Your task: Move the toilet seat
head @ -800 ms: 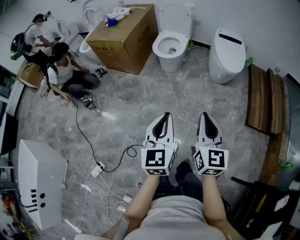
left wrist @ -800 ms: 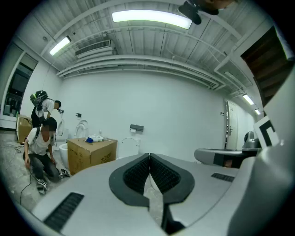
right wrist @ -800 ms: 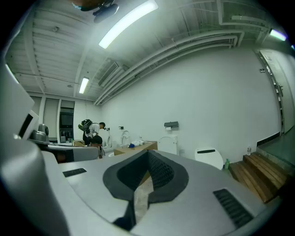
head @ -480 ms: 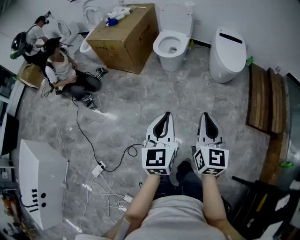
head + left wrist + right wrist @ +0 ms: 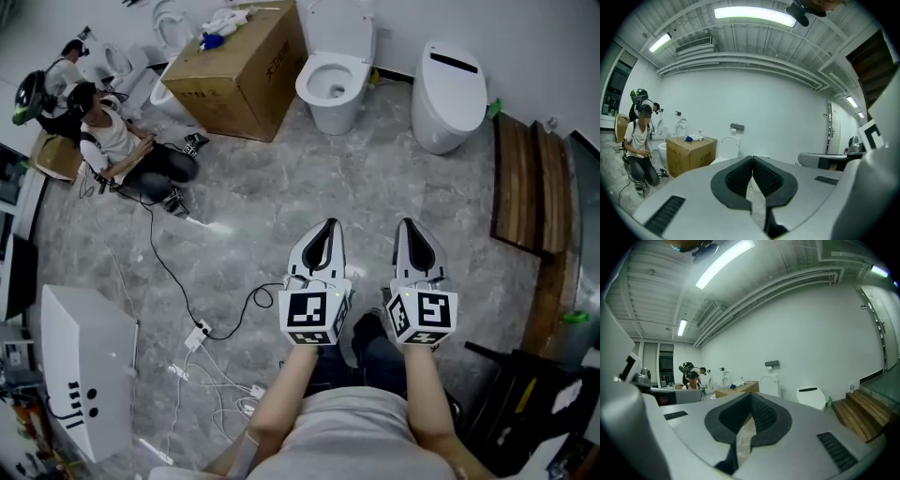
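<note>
1. Left gripper (image 5: 326,230) and right gripper (image 5: 413,228): held side by side in front of the person, each with its jaws pressed together on nothing. Hazard: if they reach the target closed, they cannot take hold until they are opened.
2. Black cable (image 5: 169,272) and power strip (image 5: 195,337): on the floor near the person's left. Hazard: a foot may snag if the walk drifts left.
3. Seated person (image 5: 122,150): far left, with gear on the floor nearby. Hazard: a collision, but only if the route veers widely left.
4. Cardboard box (image 5: 239,70): just beside the open toilet (image 5: 330,112). Hazard: it crowds the left gripper's approach, so a knock is likely.
5. Toilet seat (image 5: 309,86): on that toilet at the far wall, well apart from both grippers. Whether the ring is down or raised cannot be told. Hazard: smooth hinged plastic may slip from a thin pinch and slam.
6. Closed toilet (image 5: 448,89): to the right. Hazard: it may be mistaken for the target.
</note>
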`<state>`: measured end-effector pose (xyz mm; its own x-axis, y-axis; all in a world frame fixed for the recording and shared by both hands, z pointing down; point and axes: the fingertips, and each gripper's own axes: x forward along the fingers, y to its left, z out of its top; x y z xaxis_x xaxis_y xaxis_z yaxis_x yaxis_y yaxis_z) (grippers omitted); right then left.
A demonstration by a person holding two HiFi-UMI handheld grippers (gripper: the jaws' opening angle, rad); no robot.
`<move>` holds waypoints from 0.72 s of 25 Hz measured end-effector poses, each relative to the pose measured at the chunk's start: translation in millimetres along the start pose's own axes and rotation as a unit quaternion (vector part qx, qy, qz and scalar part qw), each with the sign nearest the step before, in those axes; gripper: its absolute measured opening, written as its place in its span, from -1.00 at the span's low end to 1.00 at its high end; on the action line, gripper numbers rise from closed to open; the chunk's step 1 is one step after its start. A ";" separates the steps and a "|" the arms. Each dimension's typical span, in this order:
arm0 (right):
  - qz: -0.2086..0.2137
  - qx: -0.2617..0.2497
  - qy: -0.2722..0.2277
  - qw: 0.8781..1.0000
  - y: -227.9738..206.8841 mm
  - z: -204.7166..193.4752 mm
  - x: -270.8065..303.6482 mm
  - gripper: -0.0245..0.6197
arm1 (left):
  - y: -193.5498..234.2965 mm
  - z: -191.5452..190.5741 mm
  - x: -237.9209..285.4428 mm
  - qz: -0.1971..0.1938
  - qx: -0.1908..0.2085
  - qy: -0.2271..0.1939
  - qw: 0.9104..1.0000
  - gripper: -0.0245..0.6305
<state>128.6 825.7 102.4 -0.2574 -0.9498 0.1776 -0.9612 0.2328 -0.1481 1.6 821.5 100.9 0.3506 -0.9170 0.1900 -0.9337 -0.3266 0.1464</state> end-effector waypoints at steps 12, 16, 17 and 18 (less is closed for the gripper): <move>0.034 -0.007 0.013 0.999 -47.2 -1.0 11.8 -0.87 | -37.8 -5.0 28.7 0.027 0.003 0.000 1.000 -0.87; 0.049 0.000 0.019 0.999 -49.7 -5.0 22.1 -0.87 | -34.4 -10.6 34.7 0.043 -0.001 0.011 0.999 -0.87; 0.050 0.004 0.021 0.999 -50.3 -6.4 25.0 -0.87 | -33.1 -11.0 36.4 0.044 -0.001 0.012 0.999 -0.87; 0.050 0.007 0.023 0.998 -50.7 -7.5 28.4 -0.87 | -31.3 -10.7 38.5 0.045 -0.001 0.012 0.999 -0.87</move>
<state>169.2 788.5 122.3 -0.3563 -0.9116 0.2052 -0.9292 0.3226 -0.1801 45.0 798.9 114.0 0.2676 -0.9365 0.2264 -0.9612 -0.2432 0.1301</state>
